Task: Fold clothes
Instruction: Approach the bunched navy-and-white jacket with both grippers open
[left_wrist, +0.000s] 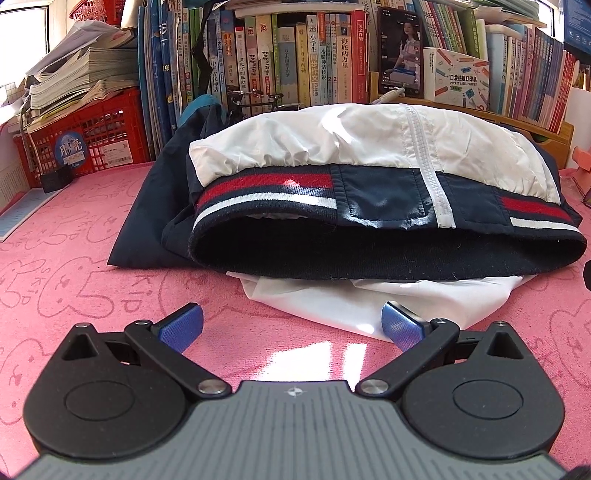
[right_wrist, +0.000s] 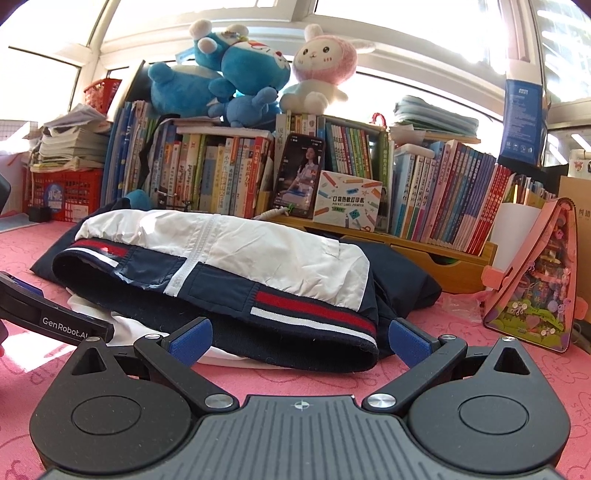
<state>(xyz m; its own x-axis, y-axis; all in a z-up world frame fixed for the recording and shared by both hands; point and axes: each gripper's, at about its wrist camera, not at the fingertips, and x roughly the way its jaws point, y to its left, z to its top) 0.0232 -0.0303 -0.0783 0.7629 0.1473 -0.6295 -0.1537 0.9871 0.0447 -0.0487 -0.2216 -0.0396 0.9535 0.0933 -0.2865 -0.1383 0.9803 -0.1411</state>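
A folded jacket (left_wrist: 369, 192), white above with a navy, red and white striped hem, lies across the middle of the left wrist view on a pink tabletop (left_wrist: 74, 277) printed with cartoon rabbits. A white garment (left_wrist: 369, 299) pokes out from beneath the hem, toward the lower centre of the frame.

The left gripper (left_wrist: 291, 325) sits low in the frame with its blue fingers (left_wrist: 181, 326) spread wide and nothing between them; the right-hand finger in the picture lies just at the edge of the white garment.

In the right wrist view, the right gripper (right_wrist: 301, 341) is also spread apart, its fingers (right_wrist: 192, 339) standing either side of the near end of the jacket's hem without closing on it. The left gripper shows at the left edge of that frame.

Behind the jacket, in the upper half of both views, stands a row of books (left_wrist: 295, 55), with a phone (right_wrist: 299, 173) propped against them and plush toys (right_wrist: 236, 70) on top.
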